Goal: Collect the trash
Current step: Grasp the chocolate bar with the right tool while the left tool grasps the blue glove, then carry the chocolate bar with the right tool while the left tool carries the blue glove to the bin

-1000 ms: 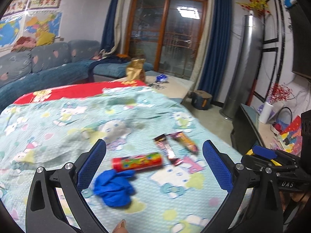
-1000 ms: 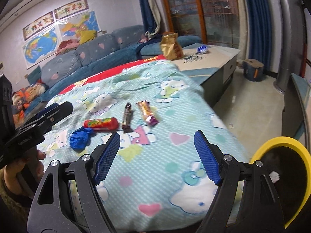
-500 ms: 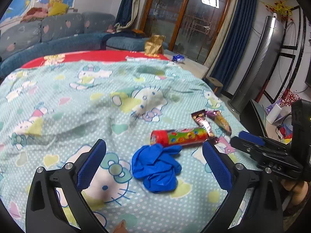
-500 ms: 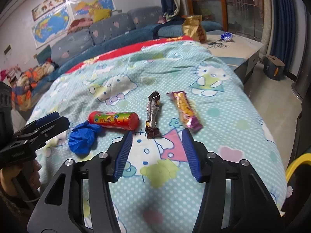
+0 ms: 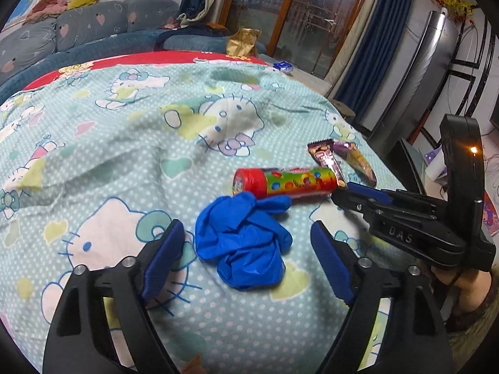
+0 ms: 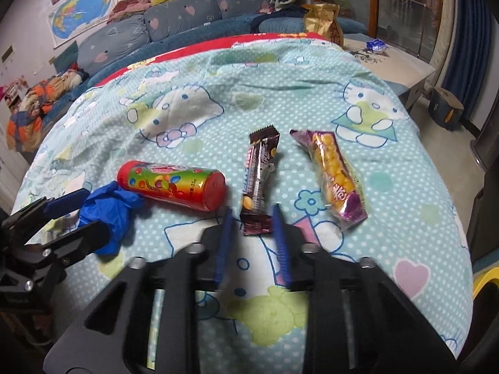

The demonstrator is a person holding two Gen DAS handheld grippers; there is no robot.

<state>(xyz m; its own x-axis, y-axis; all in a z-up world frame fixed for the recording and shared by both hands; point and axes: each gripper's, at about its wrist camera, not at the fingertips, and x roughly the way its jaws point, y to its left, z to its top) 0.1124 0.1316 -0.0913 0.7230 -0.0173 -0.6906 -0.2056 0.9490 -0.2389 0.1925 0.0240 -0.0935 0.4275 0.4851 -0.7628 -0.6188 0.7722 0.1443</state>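
Trash lies on a Hello Kitty bedspread (image 5: 118, 143). A crumpled blue glove (image 5: 246, 243) sits between the open fingers of my left gripper (image 5: 249, 249), which also shows in the right wrist view (image 6: 75, 215). A red candy tube (image 6: 174, 185) lies beside the glove (image 6: 106, 215). A brown chocolate wrapper (image 6: 259, 177) lies with its near end between the narrowed jaws of my right gripper (image 6: 252, 218), not clamped. A yellow-purple snack packet (image 6: 335, 174) lies to the right. The right gripper also shows in the left wrist view (image 5: 352, 191).
A blue sofa (image 6: 174, 21) runs behind the bed. A low table (image 6: 396, 62) with a gold bag (image 6: 322, 21) stands at the far right. A yellow bin rim (image 6: 483, 283) shows at the lower right, past the bed's edge.
Both grippers moved forward and down toward the bed. The left now straddles the blue glove. The right jaws narrowed and now flank the chocolate wrapper's near end.
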